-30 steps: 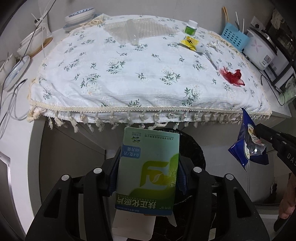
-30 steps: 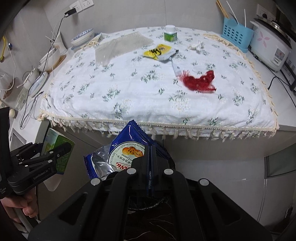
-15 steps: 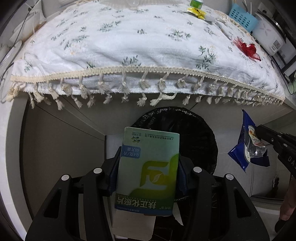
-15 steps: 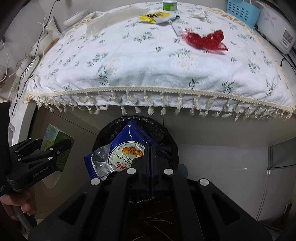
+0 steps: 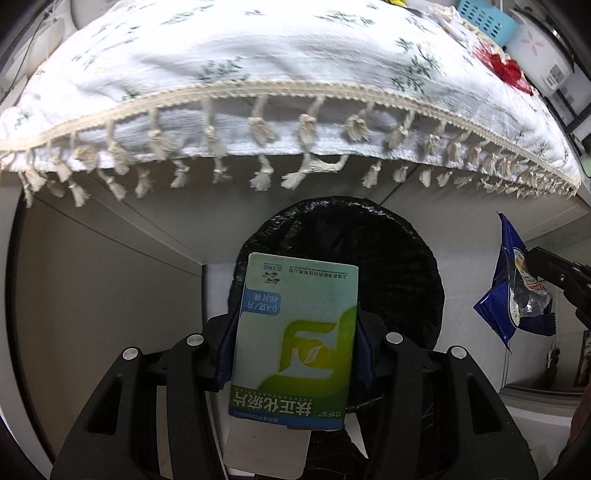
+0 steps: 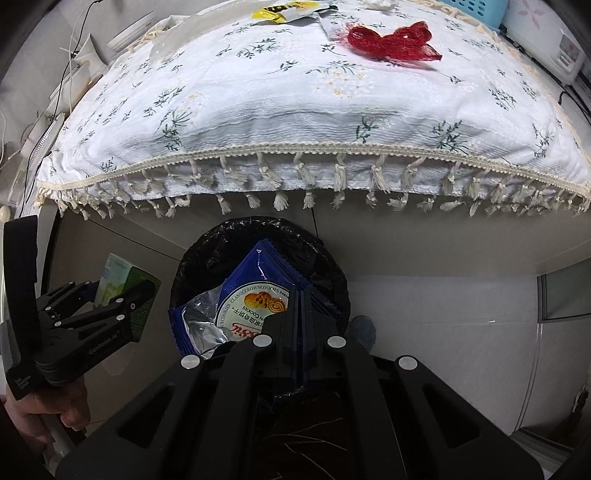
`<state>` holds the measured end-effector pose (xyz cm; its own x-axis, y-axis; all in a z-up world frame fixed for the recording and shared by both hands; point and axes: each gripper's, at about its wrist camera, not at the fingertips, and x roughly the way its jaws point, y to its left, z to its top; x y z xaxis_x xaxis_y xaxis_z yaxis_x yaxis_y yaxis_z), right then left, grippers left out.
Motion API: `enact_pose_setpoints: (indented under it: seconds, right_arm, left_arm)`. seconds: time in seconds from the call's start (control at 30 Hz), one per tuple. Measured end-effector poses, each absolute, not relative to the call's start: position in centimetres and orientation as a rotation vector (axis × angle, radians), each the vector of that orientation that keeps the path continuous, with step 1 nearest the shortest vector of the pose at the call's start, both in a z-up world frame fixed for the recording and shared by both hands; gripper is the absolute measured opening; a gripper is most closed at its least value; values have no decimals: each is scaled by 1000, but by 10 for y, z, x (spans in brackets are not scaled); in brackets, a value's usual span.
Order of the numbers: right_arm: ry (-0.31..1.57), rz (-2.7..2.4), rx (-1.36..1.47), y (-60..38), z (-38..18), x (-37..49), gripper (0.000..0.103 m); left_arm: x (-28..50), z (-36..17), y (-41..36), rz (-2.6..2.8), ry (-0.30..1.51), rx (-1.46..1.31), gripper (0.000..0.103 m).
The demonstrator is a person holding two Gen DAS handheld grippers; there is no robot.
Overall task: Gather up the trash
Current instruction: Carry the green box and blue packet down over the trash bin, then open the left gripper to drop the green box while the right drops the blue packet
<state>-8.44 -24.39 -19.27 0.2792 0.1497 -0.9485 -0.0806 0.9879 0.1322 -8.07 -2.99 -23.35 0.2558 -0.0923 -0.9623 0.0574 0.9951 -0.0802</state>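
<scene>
I count two grippers (image 5: pixel 295 332) (image 6: pixel 299 325), one green box (image 5: pixel 295 339), one blue cookie wrapper (image 6: pixel 251 302), one black-lined bin (image 5: pixel 388 236), one red mesh scrap (image 6: pixel 391 40), one yellow packet (image 6: pixel 284 9), one tasselled cloth (image 6: pixel 295 103).

A white floral tablecloth (image 6: pixel 295 107) with a tasselled fringe (image 5: pixel 258 133) covers the table. At the cloth's far right corner stand a blue basket (image 5: pixel 487 18) and, just right of it, a white rice cooker (image 5: pixel 543 51). Left of the cloth, cables (image 6: pixel 70 55) trail over the white counter, and below the cloth's edge are plain cabinet fronts (image 5: pixel 103 295).
</scene>
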Motion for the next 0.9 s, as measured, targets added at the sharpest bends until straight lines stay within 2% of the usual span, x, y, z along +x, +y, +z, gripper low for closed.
enact_pose_setpoints:
  seconds: [0.37, 0.67, 0.9]
  right_arm:
    - [1319, 126, 60, -254, -206, -87, 0]
    - [1330, 143, 52, -246, -216, -79, 0]
    - [1339, 173, 29, -228, -226, -68, 0]
  left_arm:
    - [-81, -254, -62, -191, 1310, -36, 52]
    - [-74, -243, -59, -154, 1268, -35, 76]
    - [-76, -224, -26, -84, 1234, -60, 95]
